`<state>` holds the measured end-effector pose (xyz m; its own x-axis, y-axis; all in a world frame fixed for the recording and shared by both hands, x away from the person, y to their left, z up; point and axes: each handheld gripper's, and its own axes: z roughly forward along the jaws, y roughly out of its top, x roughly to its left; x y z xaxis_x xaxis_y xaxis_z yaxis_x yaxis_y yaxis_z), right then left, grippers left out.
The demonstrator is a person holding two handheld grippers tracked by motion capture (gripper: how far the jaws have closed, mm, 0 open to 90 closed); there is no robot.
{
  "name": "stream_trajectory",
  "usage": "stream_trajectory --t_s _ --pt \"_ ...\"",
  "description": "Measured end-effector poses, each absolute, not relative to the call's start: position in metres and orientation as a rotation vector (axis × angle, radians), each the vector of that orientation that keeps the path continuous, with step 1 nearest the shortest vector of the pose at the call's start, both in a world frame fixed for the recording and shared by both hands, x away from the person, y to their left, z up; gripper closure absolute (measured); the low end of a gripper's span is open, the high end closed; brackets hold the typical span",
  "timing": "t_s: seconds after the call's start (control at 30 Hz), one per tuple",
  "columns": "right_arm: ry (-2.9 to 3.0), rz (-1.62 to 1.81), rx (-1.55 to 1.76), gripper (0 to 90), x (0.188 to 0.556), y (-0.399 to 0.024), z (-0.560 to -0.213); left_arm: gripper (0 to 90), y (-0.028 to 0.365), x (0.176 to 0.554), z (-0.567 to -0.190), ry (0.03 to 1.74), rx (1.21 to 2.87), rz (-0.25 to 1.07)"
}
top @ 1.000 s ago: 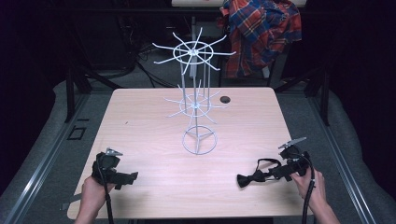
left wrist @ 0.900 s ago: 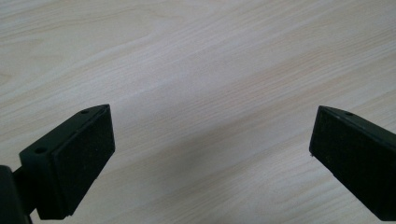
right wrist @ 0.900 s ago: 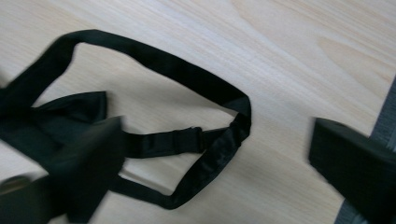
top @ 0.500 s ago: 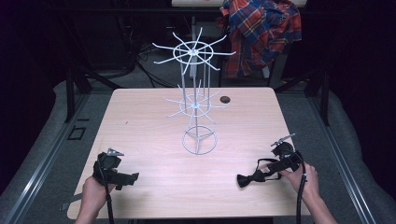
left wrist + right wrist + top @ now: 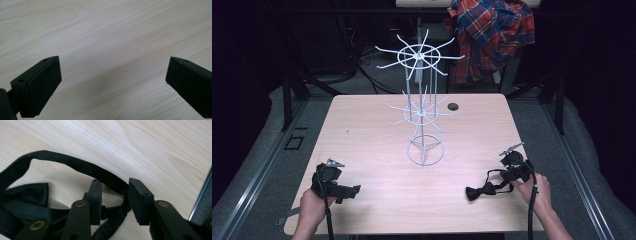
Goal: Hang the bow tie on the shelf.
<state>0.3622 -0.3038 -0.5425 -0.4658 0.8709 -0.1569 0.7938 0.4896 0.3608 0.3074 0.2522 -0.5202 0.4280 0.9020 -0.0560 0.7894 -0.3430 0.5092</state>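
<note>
A person seated at a light wood table (image 5: 372, 140) holds a two-jaw gripper in each hand. The left gripper (image 5: 354, 189) rests low near the table's front left corner, its fingers (image 5: 42, 87) spread wide with nothing between them; in the left gripper view, bare wood grain runs between the two black pads.

At the front right, the right gripper (image 5: 501, 176) points toward the table's middle, and its fingers (image 5: 96, 195) stand partly open on either side of the strap of a black bow tie (image 5: 481, 190). In the right gripper view the strap (image 5: 82, 167) arches up across the wood and passes through the gap between the two fingers, lying against the inner face of the right-hand one; it cannot be told whether the fingers press on it. The bow itself lies flat on the table just beside the fingertips, toward the person's left.

A white wire display stand (image 5: 422, 107) rises from a ring base at the table's centre, carrying two tiers of radiating prongs. A small dark round spot (image 5: 453, 106) sits on the table near the far edge. Behind the table, a red and blue plaid shirt (image 5: 492, 35) hangs in a dark room, and grey padding (image 5: 267, 150) flanks the table on both sides.
</note>
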Motion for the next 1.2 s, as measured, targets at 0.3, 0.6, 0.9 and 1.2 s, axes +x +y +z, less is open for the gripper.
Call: stream_trajectory --t_s 0.3,0.6,0.9,1.2 --pt "2.435 0.316 1.36 89.1 0.363 -0.295 -0.546 0.0 0.252 0.307 -0.52 1.419 2.217 0.315" --pt "2.414 0.387 1.347 89.5 0.357 -0.294 -0.532 0.0 0.252 0.306 -0.518 1.401 2.207 0.31" --pt "2.377 0.544 1.284 89.6 0.346 -0.289 -0.502 0.0 0.249 0.307 -0.519 1.393 2.214 0.29" --pt "2.338 0.642 1.224 89.8 0.336 -0.284 -0.479 0.0 0.249 0.307 -0.519 1.391 2.215 0.292"
